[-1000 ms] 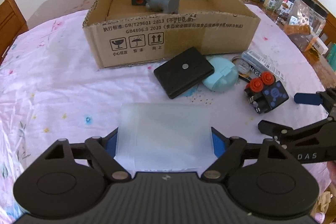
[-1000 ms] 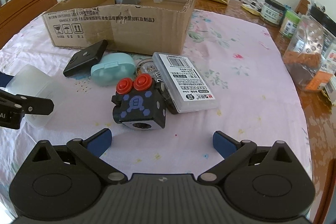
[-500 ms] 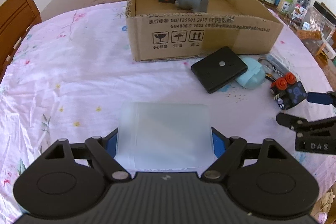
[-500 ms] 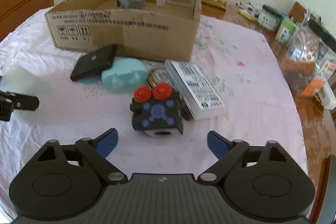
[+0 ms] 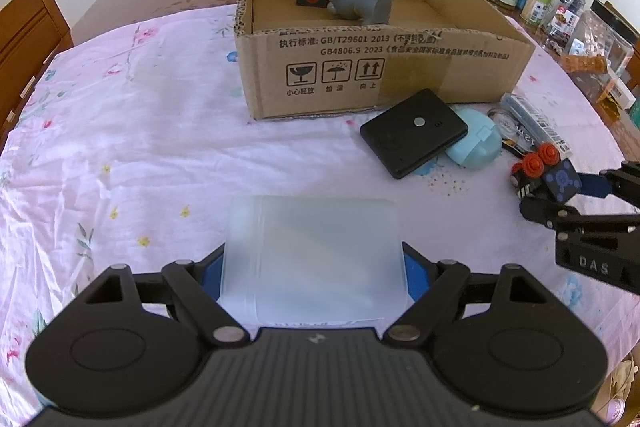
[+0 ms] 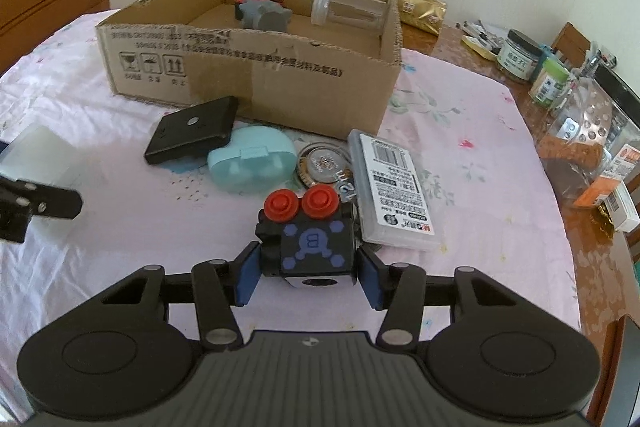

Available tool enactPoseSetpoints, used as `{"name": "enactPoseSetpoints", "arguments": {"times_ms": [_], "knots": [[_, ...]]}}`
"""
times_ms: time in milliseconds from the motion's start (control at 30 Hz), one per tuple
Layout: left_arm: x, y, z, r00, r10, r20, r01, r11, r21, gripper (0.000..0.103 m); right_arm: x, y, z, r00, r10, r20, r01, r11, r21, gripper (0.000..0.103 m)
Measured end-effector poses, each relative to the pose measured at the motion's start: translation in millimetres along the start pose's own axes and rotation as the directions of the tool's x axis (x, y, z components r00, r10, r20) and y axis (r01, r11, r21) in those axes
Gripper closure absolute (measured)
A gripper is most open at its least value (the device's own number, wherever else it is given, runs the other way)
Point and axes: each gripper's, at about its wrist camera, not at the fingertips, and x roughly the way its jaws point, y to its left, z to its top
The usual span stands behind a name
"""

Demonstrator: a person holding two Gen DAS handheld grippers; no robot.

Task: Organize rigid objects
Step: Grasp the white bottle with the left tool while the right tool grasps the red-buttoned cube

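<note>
My right gripper (image 6: 308, 277), jaws just closing, clamps the black cube (image 6: 310, 247) (left gripper (image 5: 312, 263) grips the frosted container (image 5: 312, 251)), cardboard box (image 6: 280, 83) straight ahead

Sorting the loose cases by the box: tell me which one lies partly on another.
The black flat case: its corner rests over the teal case; the clear barcode case lies flat.

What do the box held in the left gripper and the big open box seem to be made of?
Held box: apparently frosted, translucent plastic; milky, smooth, with the blue pads showing faintly through it. Open box: brown corrugated cardboard; fluted cut edges, printed handling symbols, matte.
</note>
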Motion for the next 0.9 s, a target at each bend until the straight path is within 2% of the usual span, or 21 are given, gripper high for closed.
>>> {"name": "enactPoseSetpoints", "arguments": {"times_ms": [167, 500, 567, 700, 767, 800, 900], "knots": [[0.1, 0.0, 1.3, 1.000, 0.000, -0.004, 0.000, 1.000, 0.002, 0.020, -8.7, -2.8, -5.5, 0.994, 0.101, -0.034, -0.100, 0.995, 0.027, 0.047], [0.8, -1.4, 3.7, 1.000, 0.012, 0.013, -0.012, 1.000, 0.004, 0.013, -5.8, 1.5, -7.6, 0.997, 0.079, -0.013, -0.079, 0.997, -0.003, 0.039], [2.3, -2.1, 3.7, 1.000, 0.016, 0.010, -0.016, 1.000, 0.007, 0.013, -3.6, 2.7, -5.7, 0.996, 0.086, -0.009, -0.086, 0.996, -0.002, 0.035], [4.6, -2.9, 1.8, 1.000, 0.019, 0.005, -0.019, 1.000, 0.008, 0.013, 3.1, 0.4, -6.1, 0.995, 0.096, 0.003, -0.096, 0.995, 0.030, 0.016], [5.6, -2.0, 0.9, 1.000, 0.016, -0.001, -0.016, 1.000, 0.005, 0.013, 5.6, -1.5, -9.3, 0.994, 0.111, 0.011, -0.111, 0.993, 0.042, 0.003], [6.3, -1.6, 0.4, 1.000, 0.018, -0.004, -0.018, 1.000, 0.003, 0.013, 7.5, 0.4, -11.2, 0.994, 0.111, 0.004, -0.111, 0.993, 0.029, 0.000], [8.3, 0.2, 0.1, 1.000, 0.022, -0.007, -0.022, 1.000, -0.003, 0.013, 7.3, 1.6, -16.4, 0.993, 0.108, 0.036, -0.109, 0.994, 0.029, 0.000]]}}
